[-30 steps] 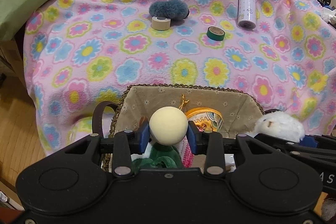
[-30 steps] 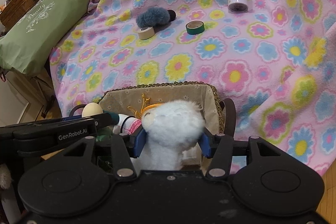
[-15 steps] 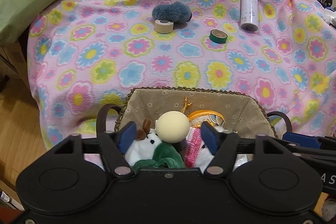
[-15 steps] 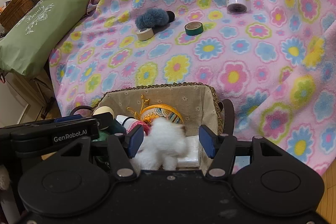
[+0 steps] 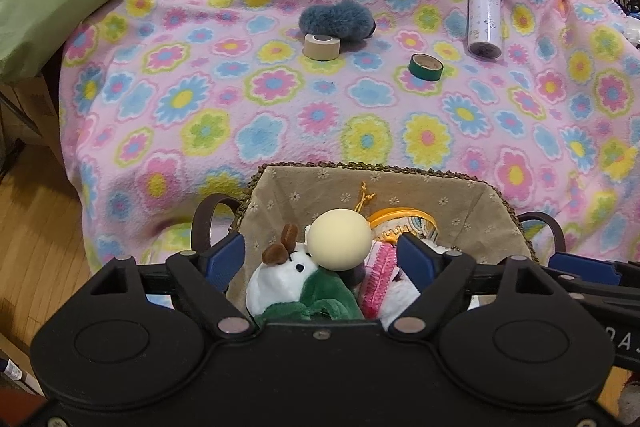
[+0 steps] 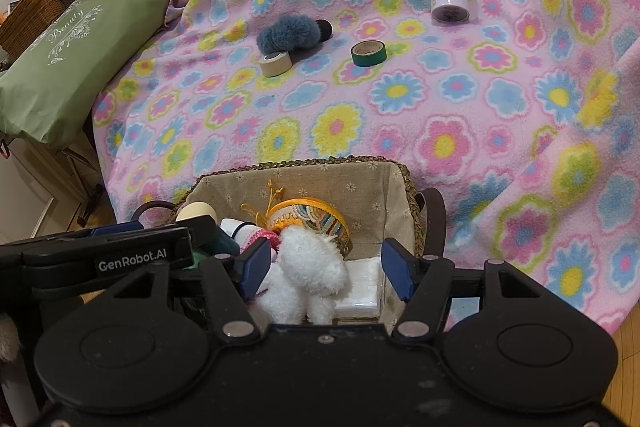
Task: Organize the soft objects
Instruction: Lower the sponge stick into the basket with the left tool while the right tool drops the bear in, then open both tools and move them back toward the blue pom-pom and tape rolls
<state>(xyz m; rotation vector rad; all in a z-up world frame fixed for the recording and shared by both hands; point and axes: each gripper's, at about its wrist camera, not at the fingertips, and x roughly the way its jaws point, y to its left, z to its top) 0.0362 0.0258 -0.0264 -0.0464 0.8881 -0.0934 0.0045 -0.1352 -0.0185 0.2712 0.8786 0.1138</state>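
Both grippers hang over the lined basket point(image 5: 500, 205) at the blanket's point(image 5: 280, 115) near edge. The left gripper point(image 5: 320, 259) has just been opening — its jaws stand clear of the cream ball point(image 5: 340, 245), which rests in the basket on a white-and-green plush point(image 5: 288, 283). The right gripper point(image 6: 322, 265) has just been opening too, released, with the white fluffy toy point(image 6: 310, 267) lying loose between its jaws in the basket. On the blanket beyond lie a blue pom-pom point(image 5: 336, 19), two tape rolls and a bottle point(image 5: 484, 15).
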